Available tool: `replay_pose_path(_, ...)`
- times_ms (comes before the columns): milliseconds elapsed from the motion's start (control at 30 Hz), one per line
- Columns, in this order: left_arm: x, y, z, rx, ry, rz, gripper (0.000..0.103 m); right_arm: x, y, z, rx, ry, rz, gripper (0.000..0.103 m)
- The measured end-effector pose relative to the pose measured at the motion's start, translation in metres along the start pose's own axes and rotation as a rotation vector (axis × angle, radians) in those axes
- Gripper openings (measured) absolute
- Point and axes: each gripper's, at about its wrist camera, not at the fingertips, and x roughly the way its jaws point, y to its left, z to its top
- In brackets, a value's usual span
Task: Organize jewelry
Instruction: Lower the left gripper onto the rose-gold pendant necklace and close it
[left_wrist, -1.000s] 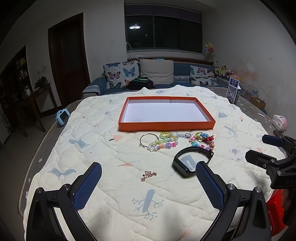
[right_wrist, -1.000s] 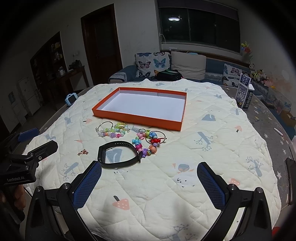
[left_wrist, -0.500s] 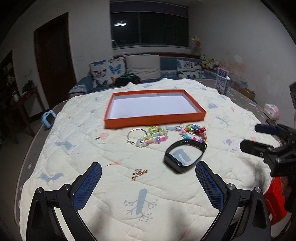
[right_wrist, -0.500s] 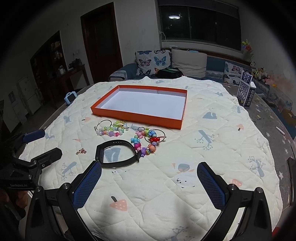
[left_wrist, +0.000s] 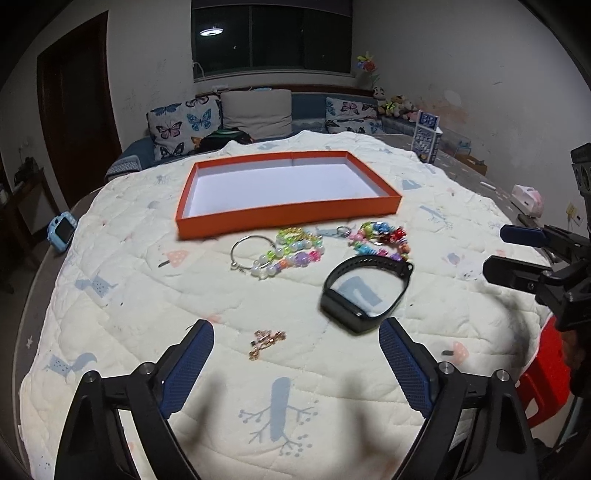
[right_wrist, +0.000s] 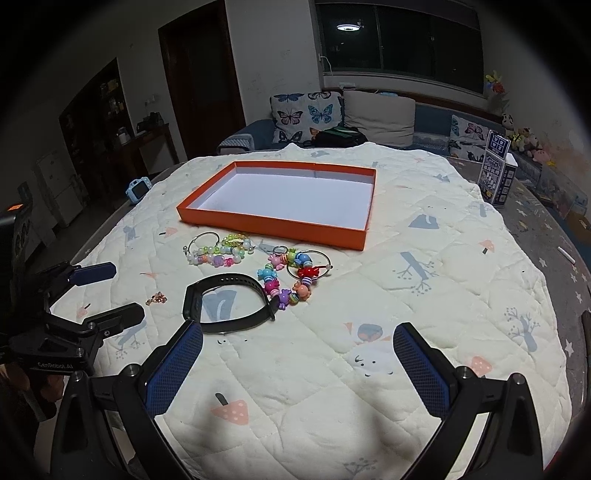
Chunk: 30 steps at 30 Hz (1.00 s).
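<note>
The left tool (left_wrist: 291, 354) hangs low over the quilt (left_wrist: 110, 332), its 2 blue pads apart and closing, with nothing pressed between them. A small gold charm (left_wrist: 266, 341) lies on the quilt between the pads and a little ahead of them; it looks like the piece being gone for.

Left to right across the worktop: a blue toy camera (left_wrist: 62, 229) at the far left edge, the charm, then a silver ring with pale and pastel beads (left_wrist: 280, 254), a black band (left_wrist: 364, 291), and a brighter bead string (left_wrist: 380, 240) touching the band's far side. Behind them all sits the orange tray (left_wrist: 288, 218), shallow, with nothing in it. The right tool (right_wrist: 297, 363) hovers over bare quilt on the right, jaws apart and holding nothing.

To do this step well, the left tool probably needs to come forward until the charm sits squarely between the pad tips, then settle onto the quilt before the pads meet. The charm is thin and flat, so a pinch from above may catch padding instead; pressing the tips slightly into the soft cover should let them get under its edges. It appears loosely linked, so part may dangle and swing once raised. A slow carry to the tray and a low release would keep it from bouncing out. The band lies near the right pad, so the approach should stay left of it.
</note>
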Motion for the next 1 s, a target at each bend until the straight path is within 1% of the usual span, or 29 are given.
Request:
replay_pose_path(133,0.007,0.008,-0.005,-0.027,0.026,-0.016,0.085,0.006,0.005,0.001,-0.015,0.014,0.021,0.103)
replay_pose_path(200,0.012,0.01,-0.006,-0.033,0.039,-0.029,0.075,0.009,0.006,0.001,-0.022,0.019,0.026,0.103)
replay_pose_path(233,0.015,0.011,-0.006,-0.036,0.045,-0.036,0.072,0.011,0.007,0.002,-0.025,0.022,0.029,0.103)
replay_pose_path(300,0.02,0.014,-0.005,-0.043,0.057,-0.047,0.063,0.013,0.007,0.002,-0.025,0.025,0.032,0.103)
replay_pose_path(333,0.022,0.015,-0.005,-0.047,0.061,-0.051,0.061,0.014,0.007,0.003,-0.023,0.026,0.036,0.103)
replay_pose_path(400,0.028,0.019,-0.003,-0.061,0.07,-0.06,0.052,0.017,0.007,0.004,-0.019,0.029,0.042,0.103)
replay_pose_path(500,0.036,0.025,-0.001,-0.084,0.079,-0.068,0.044,0.021,0.007,0.005,-0.021,0.033,0.055,0.103)
replay_pose_path(733,0.048,0.035,0.001,-0.11,0.1,-0.075,0.034,0.033,0.008,0.009,-0.026,0.053,0.087,0.098)
replay_pose_path(800,0.052,0.036,0.001,-0.111,0.105,-0.083,0.029,0.036,0.008,0.009,-0.024,0.058,0.094,0.098)
replay_pose_path(1000,0.058,0.037,-0.003,-0.092,0.116,-0.09,0.023,0.045,0.008,0.01,-0.019,0.078,0.112,0.094)
